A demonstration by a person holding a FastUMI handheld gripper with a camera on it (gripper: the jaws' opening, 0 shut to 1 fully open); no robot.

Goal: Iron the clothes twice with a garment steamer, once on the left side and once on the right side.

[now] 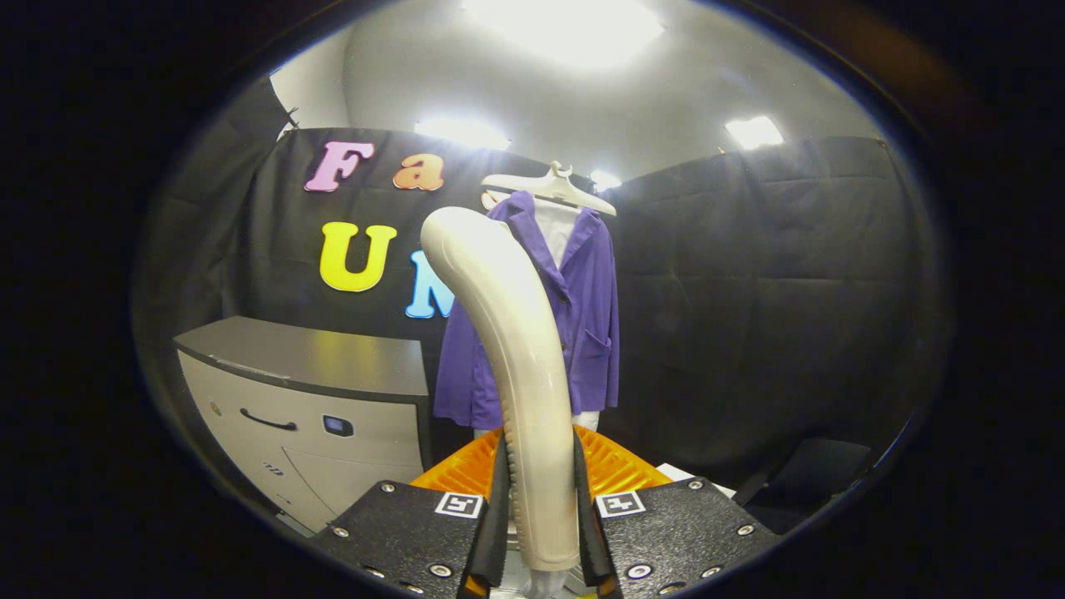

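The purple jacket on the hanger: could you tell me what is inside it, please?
A white garment shows at the open collar of the purple jacket and below its hem. The rest is covered by the jacket and the steamer handle, on which the gripper is shut.

Ceiling lights point(566, 29) above me blow out to white glare, yet the booth's dark cloth walls stay dim. My steamer handle point(507, 349) catches a soft sheen. Straight lines bow strongly toward the rim, where detail smears and darkens.
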